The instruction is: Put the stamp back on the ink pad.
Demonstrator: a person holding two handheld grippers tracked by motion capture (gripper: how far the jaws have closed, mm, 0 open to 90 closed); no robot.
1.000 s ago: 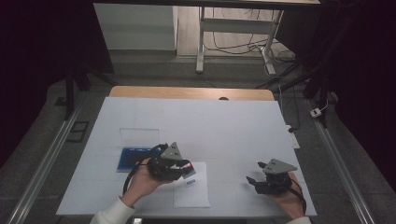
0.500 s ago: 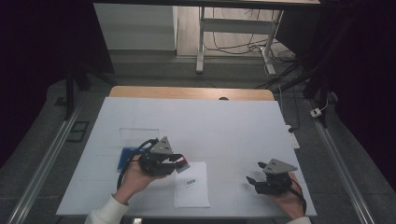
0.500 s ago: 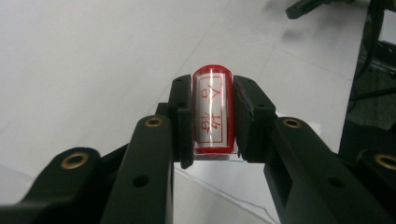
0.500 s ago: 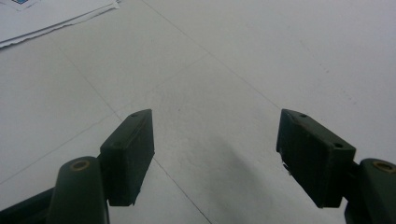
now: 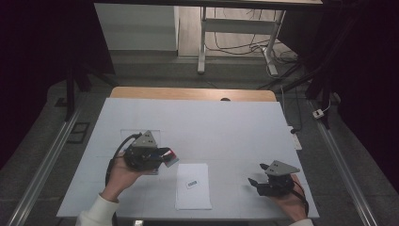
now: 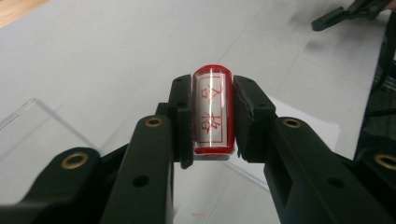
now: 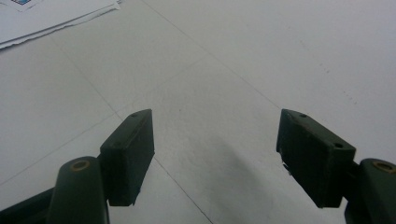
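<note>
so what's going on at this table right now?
A person works two handheld grippers over a white table. The left gripper is shut on a red stamp with red characters on its face, held above the table near a clear tray. A sheet of paper lies between the hands, likely the stamp's target. The right gripper rests low over bare table, jaws open and holding nothing.

The stamp's [image 6: 212, 112] lower end is hidden behind the left gripper [image 6: 212, 116]. The mark on the paper sheet [image 5: 193, 188] is too small to read in the high view. The clear plastic sheet [image 6: 32, 135] is cut off by the left edge. The right forearm leaves the bottom edge.
</note>
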